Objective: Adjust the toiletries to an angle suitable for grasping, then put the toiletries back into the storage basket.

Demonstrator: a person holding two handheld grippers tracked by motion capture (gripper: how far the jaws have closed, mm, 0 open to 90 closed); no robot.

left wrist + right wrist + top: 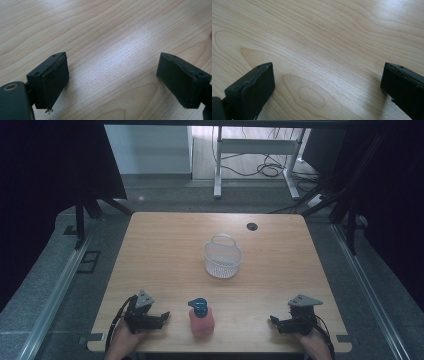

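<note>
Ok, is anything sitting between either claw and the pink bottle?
Nothing visible. The pink bottle stands between the left claw and right claw, with bare table on both sides. The basket sits farther back.

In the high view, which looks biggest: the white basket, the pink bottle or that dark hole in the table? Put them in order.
1. White mesh basket, clearly the largest.
2. Pink bottle with the blue cap, smaller, though nearer the camera.
3. Dark round hole near the table's far edge, by far the smallest.
</note>
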